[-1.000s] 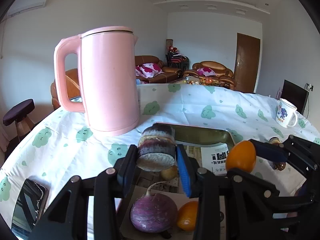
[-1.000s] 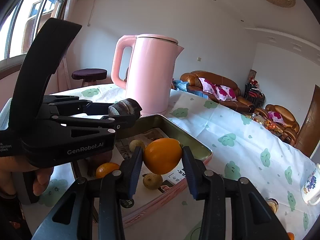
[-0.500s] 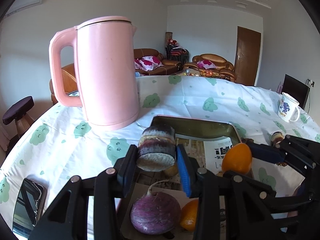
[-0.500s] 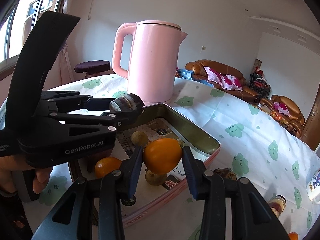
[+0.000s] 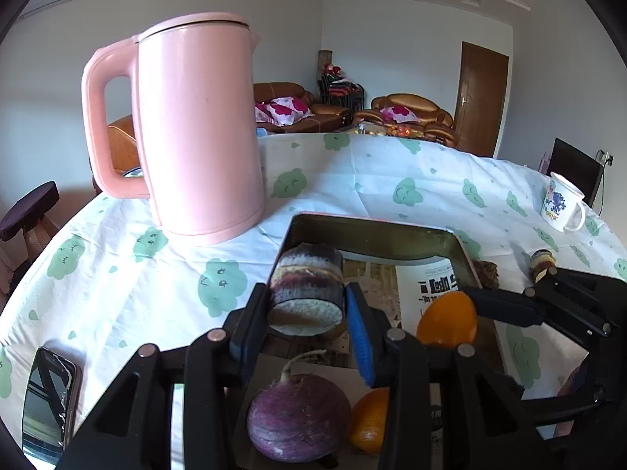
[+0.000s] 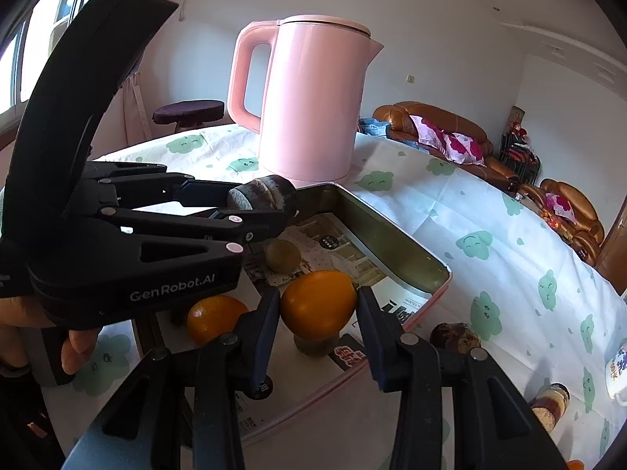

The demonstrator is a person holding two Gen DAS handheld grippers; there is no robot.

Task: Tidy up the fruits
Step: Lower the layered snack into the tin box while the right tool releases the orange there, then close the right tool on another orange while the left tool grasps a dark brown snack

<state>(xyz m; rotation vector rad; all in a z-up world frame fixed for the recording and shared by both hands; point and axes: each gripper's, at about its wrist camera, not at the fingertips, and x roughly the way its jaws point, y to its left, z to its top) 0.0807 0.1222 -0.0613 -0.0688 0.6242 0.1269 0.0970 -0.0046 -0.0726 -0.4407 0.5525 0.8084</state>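
Note:
My left gripper [image 5: 307,313] is shut on a cut purple-and-white root piece [image 5: 306,286], held over the metal tray [image 5: 376,231]. It also shows in the right wrist view [image 6: 266,196]. My right gripper [image 6: 318,313] is shut on an orange [image 6: 318,299], low over the tray [image 6: 388,246]; the orange shows in the left wrist view [image 5: 446,319] too. In the tray lie a purple turnip [image 5: 299,417], a second orange [image 6: 213,319] and two small brown-green fruits [image 6: 283,255].
A tall pink kettle [image 5: 196,125] stands just behind the tray. A phone [image 5: 47,399] lies at the left table edge. A mug [image 5: 560,203] and small dark root pieces [image 6: 454,337] lie to the right on the patterned cloth.
Both grippers have dropped lower and moved forward over the tray, each still holding its item. The kettle looms nearer.

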